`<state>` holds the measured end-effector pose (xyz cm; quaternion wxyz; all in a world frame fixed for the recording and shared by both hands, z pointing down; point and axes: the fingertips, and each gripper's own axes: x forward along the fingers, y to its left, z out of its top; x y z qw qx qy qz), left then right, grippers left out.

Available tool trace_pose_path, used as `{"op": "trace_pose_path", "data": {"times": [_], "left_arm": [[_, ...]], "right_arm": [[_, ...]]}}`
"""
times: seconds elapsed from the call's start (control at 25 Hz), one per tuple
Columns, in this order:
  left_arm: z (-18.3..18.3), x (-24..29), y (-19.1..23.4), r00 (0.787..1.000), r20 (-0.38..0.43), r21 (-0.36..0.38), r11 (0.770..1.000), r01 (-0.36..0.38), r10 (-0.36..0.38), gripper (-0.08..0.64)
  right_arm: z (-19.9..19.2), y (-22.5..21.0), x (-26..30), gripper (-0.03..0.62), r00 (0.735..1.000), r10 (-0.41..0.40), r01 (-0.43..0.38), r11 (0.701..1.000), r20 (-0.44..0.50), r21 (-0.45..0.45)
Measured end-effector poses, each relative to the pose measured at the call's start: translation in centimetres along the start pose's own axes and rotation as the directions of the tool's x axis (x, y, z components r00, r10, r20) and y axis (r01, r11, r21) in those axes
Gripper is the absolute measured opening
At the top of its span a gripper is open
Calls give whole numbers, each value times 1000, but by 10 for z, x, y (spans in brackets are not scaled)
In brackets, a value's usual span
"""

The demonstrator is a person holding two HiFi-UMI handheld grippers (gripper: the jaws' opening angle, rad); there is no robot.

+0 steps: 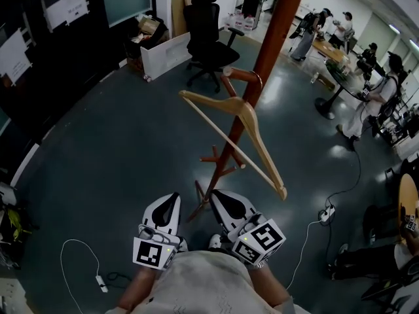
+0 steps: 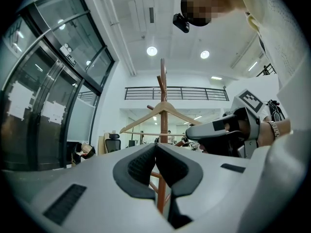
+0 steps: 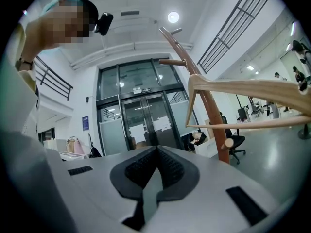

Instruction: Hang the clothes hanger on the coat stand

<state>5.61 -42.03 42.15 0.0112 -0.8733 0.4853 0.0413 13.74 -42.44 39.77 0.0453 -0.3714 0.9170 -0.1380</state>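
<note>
Now, wooden hanger [image 1: 249,118] hung on coat stand [image 1: 278,28] peg, left gripper [image 1: 169,205] and right gripper [image 1: 222,201] both closed, empty

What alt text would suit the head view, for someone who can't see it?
Seen from above, a wooden clothes hanger hangs from an upper peg of a reddish-brown coat stand. Below it, the person's left gripper and right gripper are held side by side, jaws shut and empty, over a dark floor.

Hung from an upper peg, the wooden hanger [image 1: 247,115] slants across the near side of the coat stand [image 1: 275,31], above the lower pegs [image 1: 221,157]. Bare floor [image 1: 111,142] lies open to the left; an office chair [image 1: 206,44] stands beyond.
</note>
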Motion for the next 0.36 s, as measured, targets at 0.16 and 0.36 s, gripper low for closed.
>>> {"op": "trace_pose_path", "data": {"times": [0.16,0.36], "left_arm": [[0,7,-5,1000,-2,4,1000,19,-19,12],[-3,10,-4,1000,-6,4,1000,30,-30,12]], "right_arm": [[0,-4,0,18,1000,-5,5,1000,-1,9],[0,-3,4,18,1000,4,-4,1000,-8,-20]]}}
